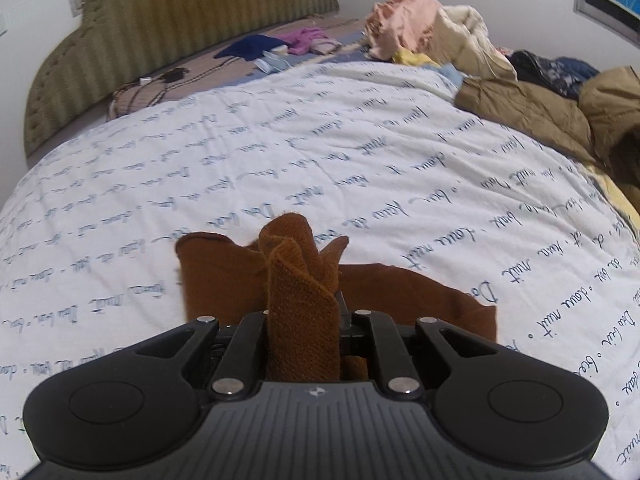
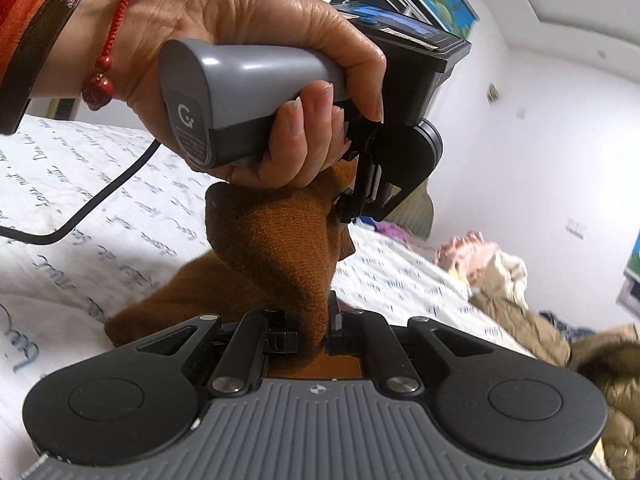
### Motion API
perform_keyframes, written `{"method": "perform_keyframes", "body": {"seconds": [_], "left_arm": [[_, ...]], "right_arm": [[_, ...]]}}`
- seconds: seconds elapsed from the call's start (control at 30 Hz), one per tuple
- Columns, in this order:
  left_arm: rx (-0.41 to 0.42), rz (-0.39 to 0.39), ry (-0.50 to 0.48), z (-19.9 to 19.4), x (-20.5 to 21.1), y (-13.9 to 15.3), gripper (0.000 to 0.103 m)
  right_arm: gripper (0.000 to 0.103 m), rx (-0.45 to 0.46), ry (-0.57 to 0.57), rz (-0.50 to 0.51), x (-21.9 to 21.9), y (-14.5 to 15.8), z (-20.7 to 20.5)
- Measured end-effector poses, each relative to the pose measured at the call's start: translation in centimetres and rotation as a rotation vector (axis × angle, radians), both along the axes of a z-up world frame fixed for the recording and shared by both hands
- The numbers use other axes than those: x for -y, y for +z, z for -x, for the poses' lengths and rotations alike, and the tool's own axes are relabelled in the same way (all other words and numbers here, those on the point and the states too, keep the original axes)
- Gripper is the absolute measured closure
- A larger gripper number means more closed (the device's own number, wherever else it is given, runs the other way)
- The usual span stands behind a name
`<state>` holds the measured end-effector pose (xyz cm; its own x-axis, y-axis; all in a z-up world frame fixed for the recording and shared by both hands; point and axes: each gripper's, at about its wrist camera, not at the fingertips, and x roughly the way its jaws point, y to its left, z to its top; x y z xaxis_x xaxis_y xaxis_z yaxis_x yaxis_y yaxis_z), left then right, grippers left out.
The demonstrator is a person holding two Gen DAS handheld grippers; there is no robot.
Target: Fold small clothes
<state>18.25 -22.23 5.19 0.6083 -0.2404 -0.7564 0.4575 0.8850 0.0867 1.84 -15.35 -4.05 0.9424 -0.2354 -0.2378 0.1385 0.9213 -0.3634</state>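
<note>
My left gripper (image 1: 303, 312) is pinching a bunched-up fold of the brown knit cloth (image 1: 224, 276). The rest of the cloth lies on the white blanket with blue writing (image 1: 280, 152). My right gripper (image 2: 314, 328) pinches another part of the same cloth, which lifts up toward my left hand (image 2: 256, 60) on its gray handle (image 2: 240, 80). A pile of clothes (image 1: 424, 28) sits far back on the bed.

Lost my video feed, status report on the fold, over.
Left tongs shut on brown knit garment. Right tongs shut on it too. Garment part lifted off the white bedspread. Nothing in the way.
</note>
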Motion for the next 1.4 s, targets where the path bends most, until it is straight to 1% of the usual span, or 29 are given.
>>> {"method": "perform_keyframes", "body": {"seconds": [0.13,0.23,0.3,0.37,0.4,0.43,0.5,0.53,0.57,0.6,0.63,0.67,0.7,0.77,0.83,0.87,0.9,1.0,1.13,1.2,1.3,1.33,1.4], "left_arm": [[0.002,-0.011,-0.003,0.1,2.3,-1.0,0.091],[0.002,-0.019,-0.023,0.4,4.1,-1.9,0.090],[-0.015,-0.030,-0.070,0.7,5.4,-2.8,0.088],[-0.032,-0.032,-0.111,1.0,6.5,-3.5,0.088],[-0.044,-0.028,-0.124,1.1,6.9,-3.8,0.088],[-0.055,-0.021,-0.131,1.0,7.2,-4.0,0.086],[-0.068,0.001,-0.129,0.8,7.5,-4.0,0.075],[-0.070,0.018,-0.122,0.7,7.5,-3.8,0.072],[-0.070,0.040,-0.113,0.5,7.4,-3.6,0.062],[-0.066,0.062,-0.104,0.3,7.1,-3.3,0.044],[-0.054,0.090,-0.091,0.2,6.8,-2.7,0.034],[-0.029,0.123,-0.075,0.1,6.3,-2.1,0.022],[-0.001,0.145,-0.058,0.1,5.9,-1.4,0.021],[0.040,0.162,-0.036,0.2,4.9,-0.3,0.021],[0.072,0.155,-0.009,0.3,3.7,0.6,0.021],[0.092,0.141,0.009,0.5,2.9,0.9,0.021],[0.113,0.129,0.024,0.7,2.0,0.9,0.021],[0.151,0.079,0.052,1.8,-0.7,0.3,0.021],[0.191,0.039,0.062,4.4,-4.4,-1.1,0.021],[0.192,0.044,0.081,5.8,-6.4,-1.8,0.021],[0.169,0.069,0.091,7.5,-8.8,-2.9,0.021],[0.161,0.075,0.098,7.9,-9.5,-3.3,0.021],[0.150,0.083,0.105,8.7,-10.5,-3.9,0.021]], "right_arm": [[0.093,-0.013,-0.031,-0.050,1.6,-0.2,0.3],[0.093,-0.030,-0.049,-0.119,3.2,-0.4,0.5],[0.093,-0.047,-0.053,-0.202,4.5,-0.6,0.7],[0.093,-0.068,-0.050,-0.303,5.8,-0.9,1.0],[0.093,-0.076,-0.046,-0.349,6.3,-1.2,1.2],[0.093,-0.083,-0.042,-0.393,6.9,-1.4,1.3],[0.093,-0.095,-0.036,-0.464,7.7,-1.7,1.5],[0.093,-0.099,-0.032,-0.492,8.0,-1.8,1.5],[0.092,-0.104,-0.028,-0.514,8.2,-1.9,1.5],[0.092,-0.108,-0.026,-0.533,8.3,-1.9,1.5],[0.092,-0.114,-0.023,-0.551,8.6,-1.9,1.4],[0.091,-0.121,-0.021,-0.574,9.1,-1.9,1.1],[0.091,-0.126,-0.020,-0.596,9.7,-2.1,1.0],[0.090,-0.133,-0.020,-0.648,10.3,-2.3,0.9],[0.089,-0.137,-0.015,-0.727,11.2,-2.6,0.9],[0.085,-0.139,-0.009,-0.782,11.9,-2.7,1.0],[0.085,-0.143,-0.002,-0.834,12.6,-2.8,1.0],[0.080,-0.149,0.017,-0.995,14.5,-3.5,1.2],[0.067,-0.131,0.066,-1.215,17.0,-4.4,2.1],[0.067,-0.112,0.079,-1.322,17.9,-4.9,2.5],[0.065,-0.097,0.086,-1.433,19.0,-5.6,2.3],[0.066,-0.098,0.088,-1.452,19.5,-5.7,1.9],[0.085,-0.096,0.076,-1.464,19.6,-5.8,1.4]]}}
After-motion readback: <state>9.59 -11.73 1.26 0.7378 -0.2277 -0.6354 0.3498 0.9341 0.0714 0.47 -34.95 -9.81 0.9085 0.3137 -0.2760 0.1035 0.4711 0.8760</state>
